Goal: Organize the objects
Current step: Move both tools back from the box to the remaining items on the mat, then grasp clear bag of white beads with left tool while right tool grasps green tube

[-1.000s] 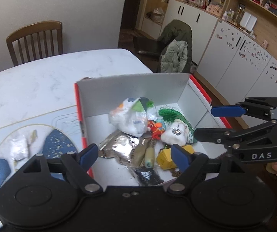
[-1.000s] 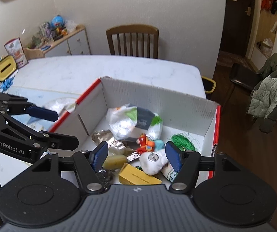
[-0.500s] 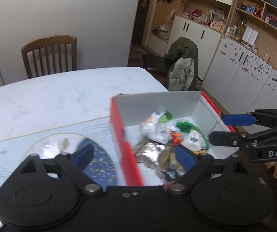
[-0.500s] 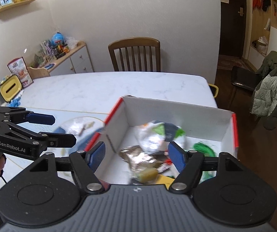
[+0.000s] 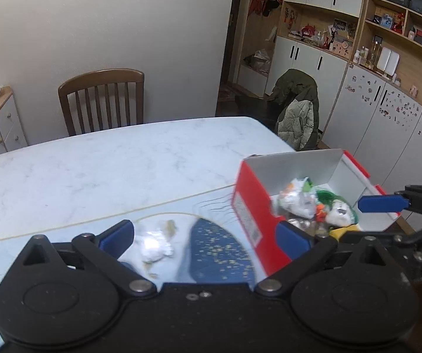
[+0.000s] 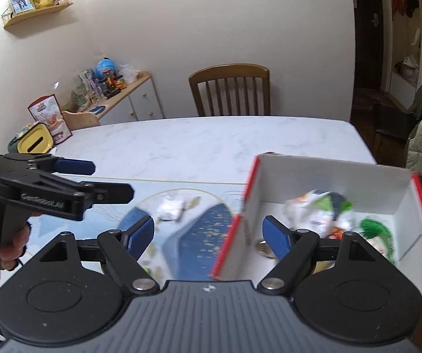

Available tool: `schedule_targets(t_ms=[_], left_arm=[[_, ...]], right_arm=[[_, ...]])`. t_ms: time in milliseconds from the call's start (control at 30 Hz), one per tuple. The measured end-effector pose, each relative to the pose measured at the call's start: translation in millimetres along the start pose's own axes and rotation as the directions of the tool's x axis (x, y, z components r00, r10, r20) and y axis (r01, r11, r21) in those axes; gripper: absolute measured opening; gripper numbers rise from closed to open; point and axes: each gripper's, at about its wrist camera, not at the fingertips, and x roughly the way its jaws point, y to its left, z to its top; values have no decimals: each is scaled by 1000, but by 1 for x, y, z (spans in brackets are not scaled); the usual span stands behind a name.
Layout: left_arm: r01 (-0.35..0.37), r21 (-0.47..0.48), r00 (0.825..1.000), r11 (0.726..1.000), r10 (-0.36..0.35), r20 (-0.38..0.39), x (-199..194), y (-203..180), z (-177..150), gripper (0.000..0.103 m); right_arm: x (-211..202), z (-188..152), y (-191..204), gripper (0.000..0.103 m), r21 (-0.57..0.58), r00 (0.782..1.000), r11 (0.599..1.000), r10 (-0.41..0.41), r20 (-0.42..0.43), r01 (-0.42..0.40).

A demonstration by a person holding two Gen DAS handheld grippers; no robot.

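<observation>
Both tongs, left [image 5: 205, 232] and right [image 6: 209, 232], were spread and empty; crumpled white wrapper [image 5: 155, 244] lay on the tabletop mat beside the red box [image 5: 249, 220], so a blurred, hasty grab risked clipping the box wall.

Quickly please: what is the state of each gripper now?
Left gripper: open, holding nothing.
Right gripper: open, holding nothing.

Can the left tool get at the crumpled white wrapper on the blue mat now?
Probably yes: the left tool is open, the crumpled white wrapper lies uncovered between its fingers, and the red-and-white box stands aside.
</observation>
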Motion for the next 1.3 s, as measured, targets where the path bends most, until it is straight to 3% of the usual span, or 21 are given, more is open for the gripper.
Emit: schedule_targets(t_ms=[233, 667, 1000, 1300], left_arm=[[1, 12, 1000, 1000, -1, -23, 9, 35, -5, 102], [-24, -1, 997, 1000, 24, -76, 49, 75, -19, 103], [-35, 27, 993, 999, 38, -109, 83, 85, -29, 103], [-19, 58, 990, 998, 27, -140, 106, 83, -32, 103]], right_arm=[[27, -9, 43, 86, 0, 999, 1000, 14, -42, -14], [102, -45, 106, 86, -52, 979, 999, -2, -206, -9], [156, -78, 130, 86, -55, 956, 994, -108, -273, 97], [177, -95, 141, 86, -68, 940, 989, -143, -309, 128]])
